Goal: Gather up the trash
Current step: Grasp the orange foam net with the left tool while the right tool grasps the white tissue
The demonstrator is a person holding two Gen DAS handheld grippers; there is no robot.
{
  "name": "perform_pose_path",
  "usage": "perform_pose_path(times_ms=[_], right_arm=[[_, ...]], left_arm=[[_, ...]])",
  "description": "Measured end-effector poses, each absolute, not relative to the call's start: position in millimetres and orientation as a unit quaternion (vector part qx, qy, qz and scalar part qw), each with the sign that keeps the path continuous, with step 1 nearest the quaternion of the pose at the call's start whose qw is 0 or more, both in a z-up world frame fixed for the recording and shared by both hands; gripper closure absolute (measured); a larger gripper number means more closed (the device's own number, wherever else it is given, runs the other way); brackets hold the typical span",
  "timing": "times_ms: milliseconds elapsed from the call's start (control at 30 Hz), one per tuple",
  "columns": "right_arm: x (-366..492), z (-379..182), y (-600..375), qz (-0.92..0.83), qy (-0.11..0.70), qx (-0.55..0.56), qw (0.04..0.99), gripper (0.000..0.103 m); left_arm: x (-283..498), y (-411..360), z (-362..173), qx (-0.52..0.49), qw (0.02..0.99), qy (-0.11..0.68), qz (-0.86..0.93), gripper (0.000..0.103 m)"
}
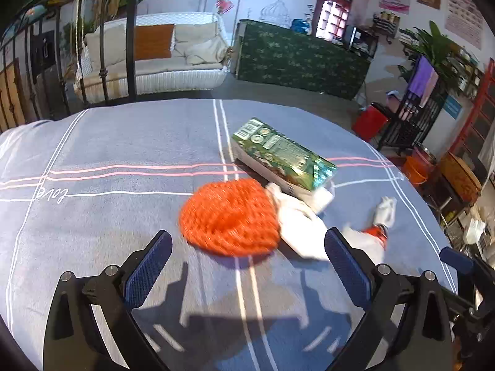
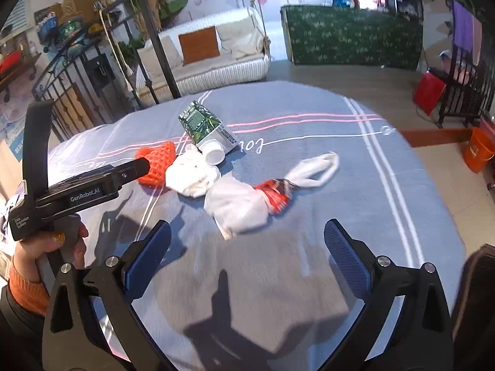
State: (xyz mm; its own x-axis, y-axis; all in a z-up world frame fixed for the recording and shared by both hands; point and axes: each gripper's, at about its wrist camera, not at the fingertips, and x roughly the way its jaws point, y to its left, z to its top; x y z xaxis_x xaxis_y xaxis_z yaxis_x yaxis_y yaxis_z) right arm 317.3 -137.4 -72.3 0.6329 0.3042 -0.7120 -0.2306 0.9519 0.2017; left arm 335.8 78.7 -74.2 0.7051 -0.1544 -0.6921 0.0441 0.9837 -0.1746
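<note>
Fingers of the person's left hand [image 2: 66,244] wrapped the handle at the far left, its left gripper [image 1: 247,244] angled down over the grey cloth [image 1: 123,142], jaws spread wide and empty. Rightward lay orange netting [image 2: 156,164], crumpled white tissue [image 2: 191,176], a green carton [image 2: 205,126] and a white bag [image 2: 238,204]. The right gripper [image 2: 247,238] gaped fully, holding nothing.

On the body of my left gripper [image 2: 89,182] I read "GenRobot.AI" and, lower down, "Data Acquisition System". The blue cloth [image 2: 309,247] carries a script word starting "Lo". The green carton's [image 2: 205,128] print is too small to read.
</note>
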Motion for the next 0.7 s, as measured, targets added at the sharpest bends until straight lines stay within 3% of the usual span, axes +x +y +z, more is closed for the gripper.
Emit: perform_pose_path(times_ms=[233,333,500,567,633,700], right_arm=[[363.9,-92.8,-103.6,0.133,0.435,0.0,0.89,0.005],[378.6,-104.6,-98.2,0.126,0.457,-0.015,0.88,0.007],[388.7,-127.4,-100.5,0.123,0.492,-0.006,0.862,0.038],[388.1,-126.7,-104.0,0.134,0.491,0.006,0.861,0.068],[385.6,-125.4,-103.8,0.126,0.488,-0.005,0.864,0.082],[384.5,-126.3,-104.4,0.126,0.487,-0.005,0.864,0.087]], left_arm=[[361.9,84.6,-89.0,-0.088,0.903,0.418,-0.041,0.009],[364.0,94.3,-97.4,-0.121,0.891,0.437,-0.026,0.023],[352.9,97.1,-98.3,-0.109,0.899,0.424,-0.011,0.037],[348.9,99.9,-97.9,-0.115,0.9,0.42,-0.006,0.046],[345.6,101.4,-96.8,-0.127,0.901,0.414,-0.005,0.056],[343.6,103.7,-96.3,-0.135,0.902,0.411,-0.009,0.061]])
